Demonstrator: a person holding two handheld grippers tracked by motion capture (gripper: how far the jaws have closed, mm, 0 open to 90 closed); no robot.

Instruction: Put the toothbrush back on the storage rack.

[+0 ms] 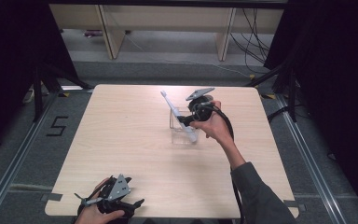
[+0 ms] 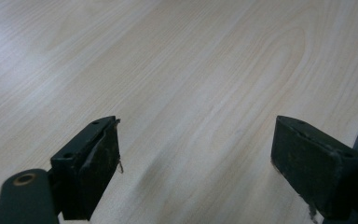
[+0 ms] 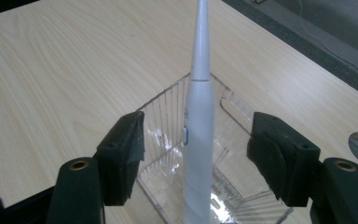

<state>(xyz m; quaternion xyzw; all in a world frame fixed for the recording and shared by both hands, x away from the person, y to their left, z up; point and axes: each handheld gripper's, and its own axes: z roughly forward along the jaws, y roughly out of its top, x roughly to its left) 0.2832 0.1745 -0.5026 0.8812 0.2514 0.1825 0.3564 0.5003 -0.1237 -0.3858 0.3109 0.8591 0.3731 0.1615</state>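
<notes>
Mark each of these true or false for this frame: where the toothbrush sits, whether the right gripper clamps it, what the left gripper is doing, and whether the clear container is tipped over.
1. The white electric toothbrush stands in the clear container, leaning out over its rim. True.
2. The right gripper clamps the toothbrush. False: its jaws stand apart on either side of the handle, with a gap on each side.
3. The left gripper is open over bare table with nothing between its jaws. True.
4. The clear container lies on its side. False: it stands upright on the table, open end up.
5. The left gripper is beside the container. False: in the high view it sits at the near edge of the table, far from the container.
</notes>
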